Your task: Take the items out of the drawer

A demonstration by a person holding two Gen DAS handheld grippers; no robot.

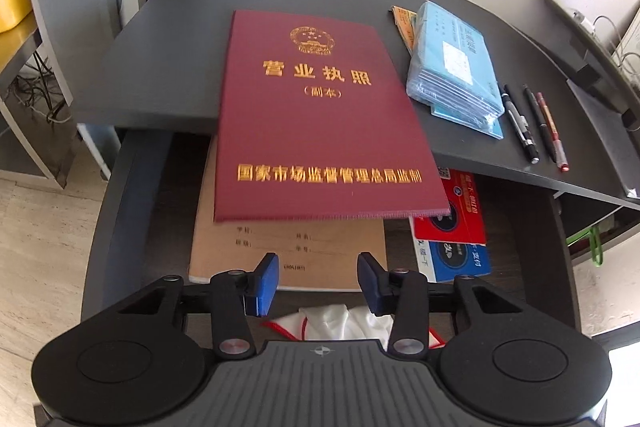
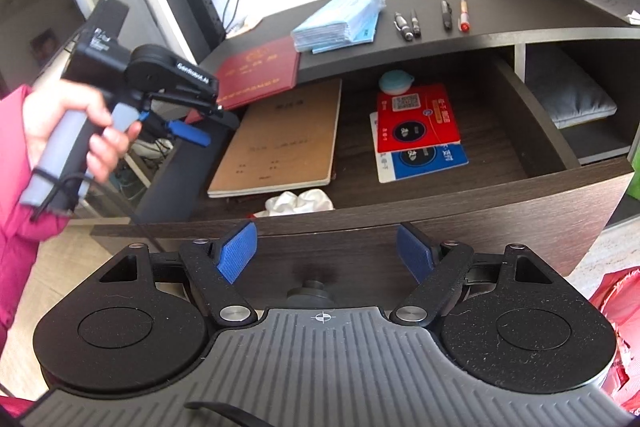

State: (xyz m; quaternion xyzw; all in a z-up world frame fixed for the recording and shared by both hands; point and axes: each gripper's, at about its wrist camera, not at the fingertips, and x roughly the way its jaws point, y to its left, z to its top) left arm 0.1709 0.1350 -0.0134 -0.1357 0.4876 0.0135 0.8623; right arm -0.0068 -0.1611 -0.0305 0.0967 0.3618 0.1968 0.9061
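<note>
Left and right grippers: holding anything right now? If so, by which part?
Nothing held. The left gripper is open above the drawer; the right gripper is open and empty in front of it.

The red booklet [image 1: 320, 115] hides the brown notebook's [image 1: 288, 251] upper part; the notebook's print is unreadable.

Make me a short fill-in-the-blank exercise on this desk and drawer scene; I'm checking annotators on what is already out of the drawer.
1. The red certificate folder lies on the desktop with its near edge overhanging the open ____.
2. In the drawer, the red card lies on top of a ____ card.
3. The brown notebook is in the drawer's ____ half, seen from the right wrist.
4. The fingers of both the left gripper and right gripper are ____.

Missing words: drawer; blue; left; open
</note>
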